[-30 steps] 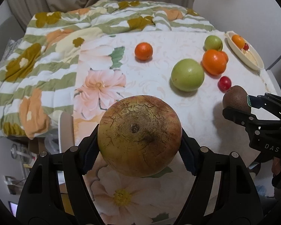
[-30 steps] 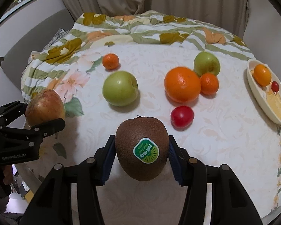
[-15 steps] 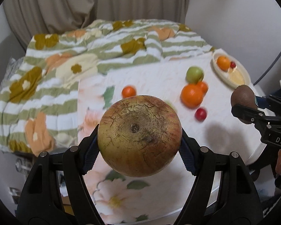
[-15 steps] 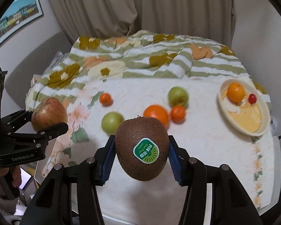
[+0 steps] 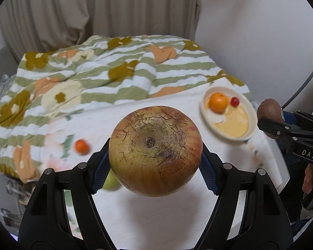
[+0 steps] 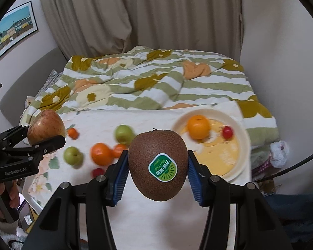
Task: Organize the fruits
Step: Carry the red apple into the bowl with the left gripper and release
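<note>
My left gripper (image 5: 155, 162) is shut on a reddish-yellow apple (image 5: 155, 151) and holds it high above the table; the apple also shows in the right wrist view (image 6: 46, 126). My right gripper (image 6: 158, 173) is shut on a brown kiwi (image 6: 158, 164) with a green sticker, also raised; the kiwi shows in the left wrist view (image 5: 269, 109). A cream plate (image 6: 243, 145) at the table's right holds an orange (image 6: 198, 126) and a cherry tomato (image 6: 227, 131). On the cloth lie two green apples (image 6: 73, 155) (image 6: 124, 133), oranges (image 6: 101, 153) and a tomato (image 6: 97, 172).
A small tangerine (image 5: 81, 146) lies at the table's left. A striped floral blanket (image 6: 152, 83) covers the bed behind the table. Curtains and a wall stand behind it. A white bag (image 6: 278, 153) lies right of the table.
Both grippers have lifted up and back from the table with their fruits still held; the table and plate now look farther below.
</note>
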{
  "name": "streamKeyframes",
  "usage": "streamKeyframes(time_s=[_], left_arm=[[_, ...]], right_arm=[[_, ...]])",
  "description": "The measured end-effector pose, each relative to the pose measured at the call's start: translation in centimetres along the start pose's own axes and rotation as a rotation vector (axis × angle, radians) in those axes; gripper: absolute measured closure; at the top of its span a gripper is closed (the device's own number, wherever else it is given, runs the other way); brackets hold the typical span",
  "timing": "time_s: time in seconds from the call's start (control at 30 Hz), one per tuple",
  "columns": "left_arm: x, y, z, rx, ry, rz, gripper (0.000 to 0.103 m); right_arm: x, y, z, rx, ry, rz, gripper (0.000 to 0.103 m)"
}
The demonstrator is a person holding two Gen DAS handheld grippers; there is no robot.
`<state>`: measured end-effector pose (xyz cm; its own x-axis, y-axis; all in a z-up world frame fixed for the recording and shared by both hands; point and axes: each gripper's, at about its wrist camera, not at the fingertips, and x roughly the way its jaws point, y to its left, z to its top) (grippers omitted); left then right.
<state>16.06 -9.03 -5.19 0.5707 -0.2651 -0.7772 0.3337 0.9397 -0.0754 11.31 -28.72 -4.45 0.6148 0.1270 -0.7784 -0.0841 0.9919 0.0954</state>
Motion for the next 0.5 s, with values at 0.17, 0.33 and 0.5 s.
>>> streamKeyframes(time_s=[0.17,0.33,0.5], left_arm=[[3.1,-5.9,1.7,0.006,0.009,-0.014,0.021],[6.8,-11.1,2.8,0.012,0.044,-0.037,0.021],[10.1,-14.6,3.0,0.036,0.084,-0.055,0.021]], right_arm=[[0.6,-5.3,0.9,-0.018,0.014,0.002,0.054],[1.7,-10.0,1.5,-0.020,0.030,0.006,0.054],[3.0,-13.4,1.4,-0.009,0.047,0.009,0.054]])
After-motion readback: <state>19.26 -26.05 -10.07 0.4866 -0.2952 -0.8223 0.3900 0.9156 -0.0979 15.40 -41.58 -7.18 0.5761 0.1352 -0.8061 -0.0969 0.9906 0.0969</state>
